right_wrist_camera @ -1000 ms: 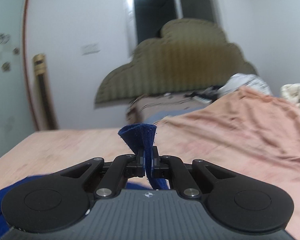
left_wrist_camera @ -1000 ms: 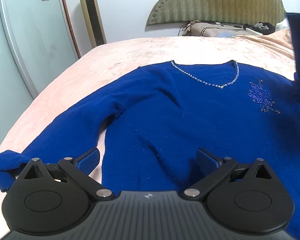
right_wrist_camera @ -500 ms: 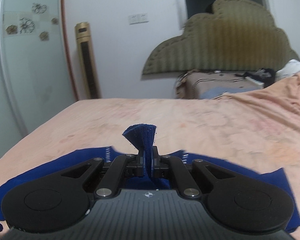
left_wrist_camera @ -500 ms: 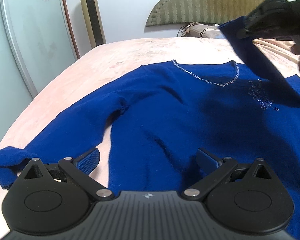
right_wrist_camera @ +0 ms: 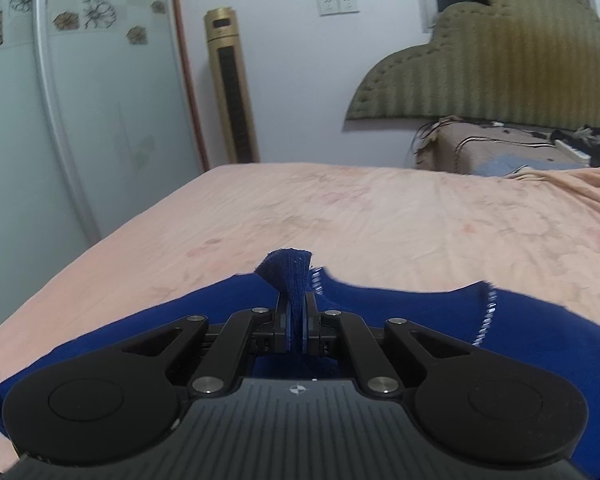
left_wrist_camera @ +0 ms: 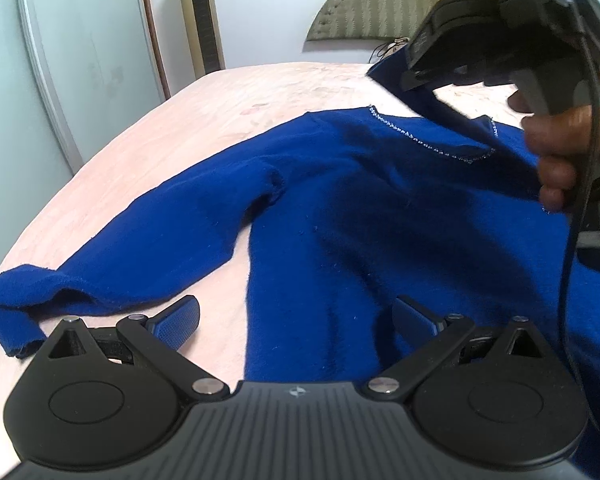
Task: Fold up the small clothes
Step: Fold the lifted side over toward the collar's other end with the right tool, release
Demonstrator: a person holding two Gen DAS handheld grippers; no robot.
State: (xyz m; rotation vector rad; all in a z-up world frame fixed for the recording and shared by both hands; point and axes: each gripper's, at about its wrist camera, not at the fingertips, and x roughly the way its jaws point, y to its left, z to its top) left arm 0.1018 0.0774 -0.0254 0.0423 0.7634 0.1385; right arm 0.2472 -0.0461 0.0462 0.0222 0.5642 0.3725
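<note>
A royal-blue sweater [left_wrist_camera: 340, 216] with a beaded V-neckline [left_wrist_camera: 428, 144] lies face up on the pink bed [left_wrist_camera: 228, 104]. Its left sleeve [left_wrist_camera: 112, 256] stretches toward the bed's near left edge, cuff crumpled. My left gripper [left_wrist_camera: 296, 320] is open and empty, low over the sweater's hem. My right gripper [right_wrist_camera: 296, 320] is shut on the cuff of the right sleeve [right_wrist_camera: 290, 276]; in the left wrist view it [left_wrist_camera: 420, 76] holds that sleeve raised over the neckline. The sweater's shoulders show below it [right_wrist_camera: 420, 312].
A green padded headboard [right_wrist_camera: 496, 64] and a cluttered bedside stand [right_wrist_camera: 496, 152] are at the far end. A gold tower fan [right_wrist_camera: 232, 84] and a glass wardrobe door [right_wrist_camera: 80, 112] stand left of the bed. A peach blanket [right_wrist_camera: 572, 192] lies at the right.
My right gripper has carried the sleeve cuff leftward across the sweater, from beyond its right side to above the neckline. The left gripper has stayed open and nearly still.
</note>
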